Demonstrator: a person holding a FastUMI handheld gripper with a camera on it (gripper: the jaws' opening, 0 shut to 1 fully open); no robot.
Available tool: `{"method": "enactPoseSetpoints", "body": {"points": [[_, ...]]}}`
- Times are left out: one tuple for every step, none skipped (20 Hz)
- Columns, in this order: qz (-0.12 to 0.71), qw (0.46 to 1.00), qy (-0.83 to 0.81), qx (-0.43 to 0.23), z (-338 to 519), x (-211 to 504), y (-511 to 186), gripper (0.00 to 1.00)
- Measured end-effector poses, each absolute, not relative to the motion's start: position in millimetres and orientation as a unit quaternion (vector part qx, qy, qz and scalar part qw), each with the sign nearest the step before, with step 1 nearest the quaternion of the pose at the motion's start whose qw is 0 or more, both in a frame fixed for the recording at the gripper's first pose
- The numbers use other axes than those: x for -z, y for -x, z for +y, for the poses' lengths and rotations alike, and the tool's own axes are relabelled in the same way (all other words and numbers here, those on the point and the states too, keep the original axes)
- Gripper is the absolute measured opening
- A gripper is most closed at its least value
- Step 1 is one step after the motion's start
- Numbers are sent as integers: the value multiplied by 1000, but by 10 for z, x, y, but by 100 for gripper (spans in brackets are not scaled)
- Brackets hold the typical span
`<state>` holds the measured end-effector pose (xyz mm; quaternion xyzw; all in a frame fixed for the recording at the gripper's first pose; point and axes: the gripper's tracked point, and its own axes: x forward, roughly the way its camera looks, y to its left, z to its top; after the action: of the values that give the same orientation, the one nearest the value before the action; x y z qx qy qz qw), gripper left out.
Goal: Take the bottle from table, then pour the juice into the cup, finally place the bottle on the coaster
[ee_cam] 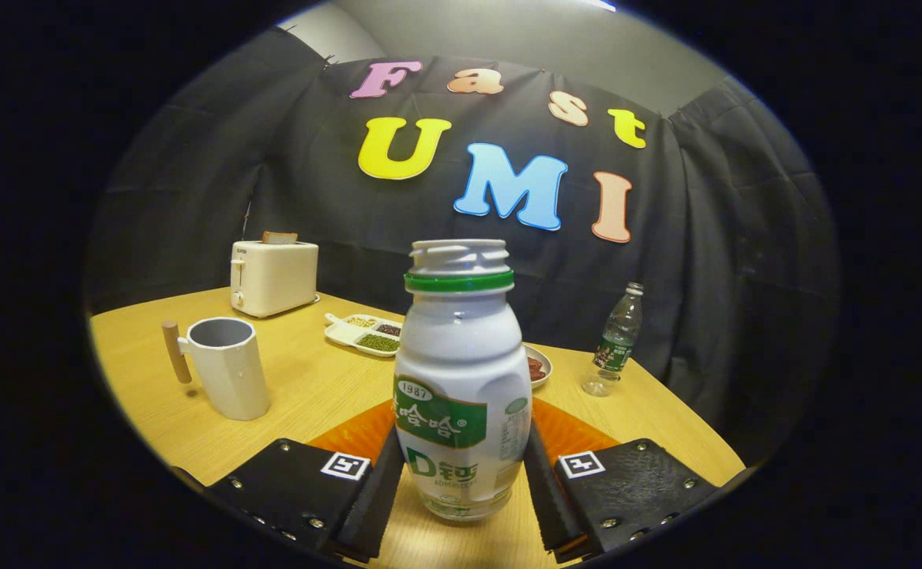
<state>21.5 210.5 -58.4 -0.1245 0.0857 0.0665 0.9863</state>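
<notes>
Bottle (pixel 462 379) upright between fingers (pixel 378 490)

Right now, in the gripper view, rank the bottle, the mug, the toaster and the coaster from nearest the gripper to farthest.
1. Bottle: between the fingers of the gripper.
2. Coaster: orange, just behind the bottle.
3. Mug: farther out, to the left.
4. Toaster: farthest, beyond the mug by the wall.

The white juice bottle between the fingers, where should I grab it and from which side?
Grip the white juice bottle on its lower body, at the label band, coming in level from the front as the gripper already does. It stands upright, uncapped, and its sides are straightest there; the fingers flank it closely, though whether they press on it is unclear. Avoid the narrow green-ringed neck.
</notes>
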Motion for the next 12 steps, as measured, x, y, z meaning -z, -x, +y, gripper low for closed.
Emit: {"method": "enactPoseSetpoints", "body": {"points": [[86,985,132,-70,2146,571,-222,72],[86,984,140,-72,2189,549,-230,72],[87,982,148,-73,2220,553,-242,72],[88,981,158,-75,2248,544,-255,72],[88,979,166,-75,2271,541,-273,72],[90,977,175,-75,2289,536,-294,72],[92,976,182,-77,2316,550,-314,72],[94,975,187,-76,2339,561,-333,72],[96,973,194,-81,2383,576,-343,72],[98,970,207,-87,2439,596,-366,72],[99,966,222,-90,2473,604,-380,72],[96,962,237,-95,2524,593,-396,72]]}}
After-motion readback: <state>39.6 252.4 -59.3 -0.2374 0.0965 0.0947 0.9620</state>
